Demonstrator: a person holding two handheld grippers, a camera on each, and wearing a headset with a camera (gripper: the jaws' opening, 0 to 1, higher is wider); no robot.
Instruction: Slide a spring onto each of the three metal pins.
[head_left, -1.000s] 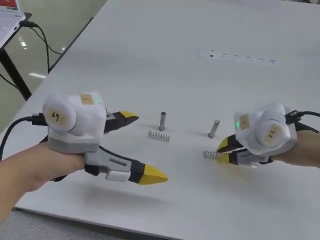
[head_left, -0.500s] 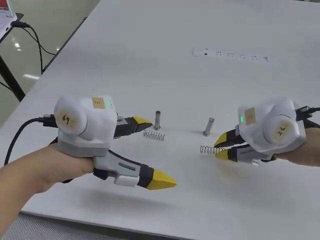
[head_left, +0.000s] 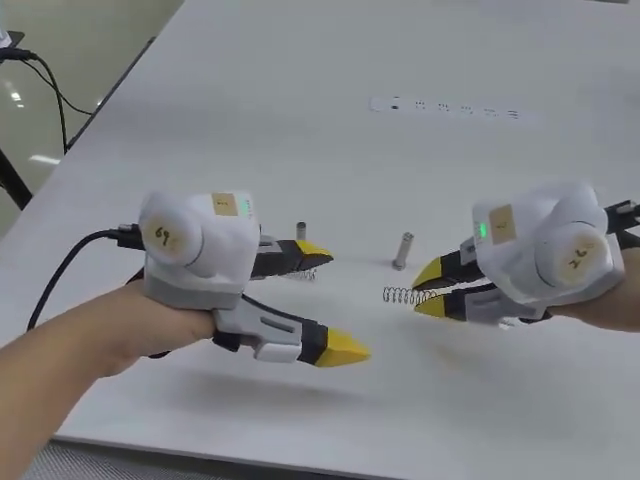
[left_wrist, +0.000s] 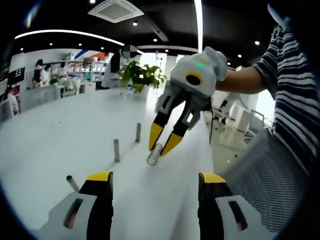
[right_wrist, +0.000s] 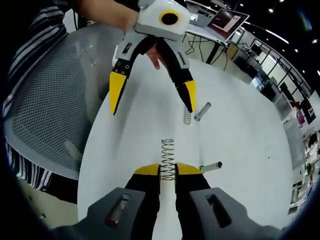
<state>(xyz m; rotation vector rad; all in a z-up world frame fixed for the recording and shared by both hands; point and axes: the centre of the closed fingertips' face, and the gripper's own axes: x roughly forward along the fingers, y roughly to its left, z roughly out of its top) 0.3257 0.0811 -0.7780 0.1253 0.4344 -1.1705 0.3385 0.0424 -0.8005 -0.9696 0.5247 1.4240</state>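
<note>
Now right gripper (head_left: 417, 291) jaws pinch spring (head_left: 397, 295); left gripper (head_left: 345, 302) jaws wide.

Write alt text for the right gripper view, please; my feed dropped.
The right hand-held gripper grips a spring pointing forward over the white table. Ahead, the left hand-held gripper hangs open near a second spring beside a metal pin.

I have my left gripper (head_left: 338, 300) held level with its jaws spread wide, tips pointing toward my right gripper (head_left: 428, 288), which faces it with its jaws nipped together on the end of a spring (head_left: 398, 295).
</note>
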